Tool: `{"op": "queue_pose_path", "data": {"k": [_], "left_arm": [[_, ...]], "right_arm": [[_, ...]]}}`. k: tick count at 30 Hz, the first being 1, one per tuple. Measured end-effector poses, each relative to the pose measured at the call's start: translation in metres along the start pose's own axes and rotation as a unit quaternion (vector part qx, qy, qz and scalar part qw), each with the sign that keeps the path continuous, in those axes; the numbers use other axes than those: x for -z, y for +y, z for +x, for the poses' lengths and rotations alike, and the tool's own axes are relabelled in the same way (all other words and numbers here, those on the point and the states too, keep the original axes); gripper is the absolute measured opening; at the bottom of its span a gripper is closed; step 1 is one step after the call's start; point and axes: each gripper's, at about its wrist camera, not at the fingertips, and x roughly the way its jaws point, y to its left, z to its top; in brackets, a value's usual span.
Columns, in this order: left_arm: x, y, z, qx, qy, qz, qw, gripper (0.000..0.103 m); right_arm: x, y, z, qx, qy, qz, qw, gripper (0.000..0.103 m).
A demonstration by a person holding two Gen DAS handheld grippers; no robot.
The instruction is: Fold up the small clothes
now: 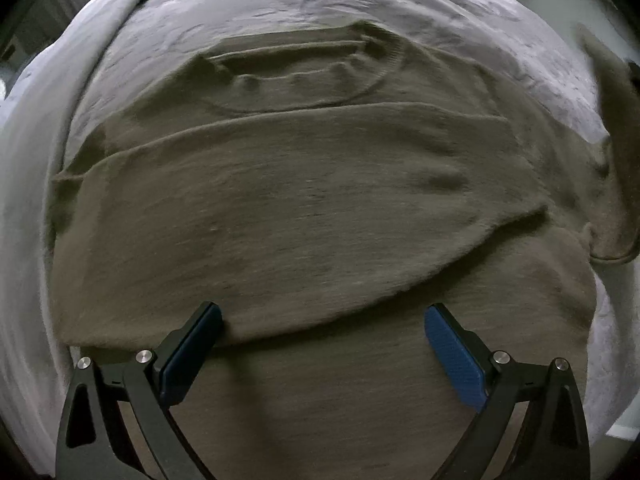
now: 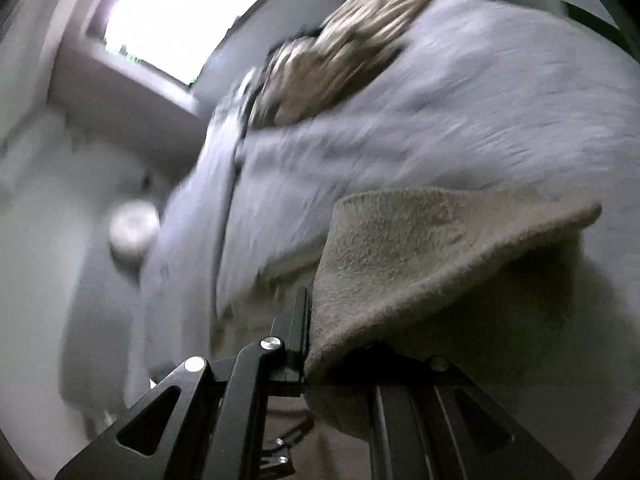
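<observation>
Left wrist view: an olive-brown knit sweater [image 1: 304, 208] lies spread over a pale lavender-grey bedspread [image 1: 420, 12], filling the centre of the frame. Its round ribbed neckline sits in the upper middle. One layer is folded across the body; its edge runs diagonally from the lower left up toward the right of centre. At the far right edge of the frame a part of the sweater rises off the bed.

The left gripper [image 1: 322, 344] sits at the bottom of the frame above the sweater's lower part, jaws spread wide with nothing between them. The blue pads [image 1: 456, 360] face inward; the left-hand pad's tip lies just at the folded edge.

Right wrist view: heavily blurred. The right gripper [image 2: 320, 344] is at bottom centre, jaws closed on a flap of the same sweater [image 2: 420, 256], which drapes over the right-hand jaw and hides it. The flap arches up toward the right of the frame. The bedspread [image 2: 460, 112] fills the upper right, with a striped beige bundle of fabric [image 2: 340, 52] on it near the top. A bright window [image 2: 192, 16] is at upper left, and a round white object [image 2: 134, 232] at mid-left is too blurred to identify.
</observation>
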Motion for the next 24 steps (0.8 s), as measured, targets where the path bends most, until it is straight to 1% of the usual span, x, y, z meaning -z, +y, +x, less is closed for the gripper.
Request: {"op": "queue_pose_path", "data": {"k": [3,4,7,8,9,10,12,13,15,16,17,19,20,22,23,24], "left_arm": [[0.001,0.024,-0.004,0.000,-0.016,-0.027,0.9995,0.102],[0.001,0.033,-0.006,-0.003,-0.023,-0.038,0.9990,0.102],[0.003,0.060,-0.011,-0.020,-0.038,-0.066,0.9969,0.102],[0.004,0.070,-0.013,-0.025,-0.041,-0.075,0.9960,0.102],[0.006,0.076,-0.015,-0.028,-0.042,-0.082,0.9954,0.102],[0.008,0.088,-0.014,-0.031,-0.042,-0.092,0.9944,0.102],[0.009,0.104,-0.020,-0.036,-0.040,-0.105,0.9931,0.102],[0.010,0.112,-0.020,-0.038,-0.041,-0.112,0.9921,0.102],[0.013,0.119,-0.021,-0.036,-0.044,-0.126,0.9904,0.102],[0.014,0.126,-0.021,-0.032,-0.045,-0.134,0.9895,0.102],[0.015,0.133,-0.020,-0.027,-0.045,-0.142,0.9884,0.102],[0.016,0.147,-0.018,-0.017,-0.047,-0.159,0.9860,0.102],[0.017,0.153,-0.019,-0.009,-0.049,-0.168,0.9846,0.102],[0.018,0.164,-0.022,0.008,-0.057,-0.182,0.9816,0.102],[0.019,0.170,-0.026,0.020,-0.063,-0.189,0.9797,0.102],[0.020,0.177,-0.028,0.030,-0.067,-0.195,0.9782,0.102]], "right_arm": [[0.025,0.020,0.053,0.006,0.070,-0.020,0.997,0.008],[0.034,0.023,0.074,0.017,0.100,-0.021,0.995,0.012],[0.057,0.016,0.102,0.067,0.152,-0.021,0.986,0.012],[0.063,0.013,0.105,0.072,0.159,-0.011,0.985,0.014],[0.065,0.008,0.104,0.063,0.158,0.007,0.985,0.021],[0.067,0.002,0.098,0.047,0.151,0.031,0.987,0.037],[0.071,-0.007,0.081,0.027,0.126,0.074,0.989,0.057],[0.070,-0.011,0.072,0.025,0.105,0.094,0.990,0.058],[0.064,-0.020,0.061,0.038,0.073,0.122,0.989,0.058],[0.060,-0.025,0.057,0.046,0.055,0.140,0.988,0.057],[0.052,-0.025,0.060,0.047,0.047,0.151,0.986,0.055],[0.044,-0.027,0.063,0.033,0.039,0.165,0.985,0.007],[0.038,-0.022,0.067,0.026,0.040,0.155,0.987,0.007],[0.026,0.001,0.072,0.024,0.042,0.100,0.994,0.007],[0.023,0.021,0.080,0.027,0.051,0.051,0.997,0.007],[0.023,0.040,0.089,0.025,0.067,0.006,0.997,0.007]]}}
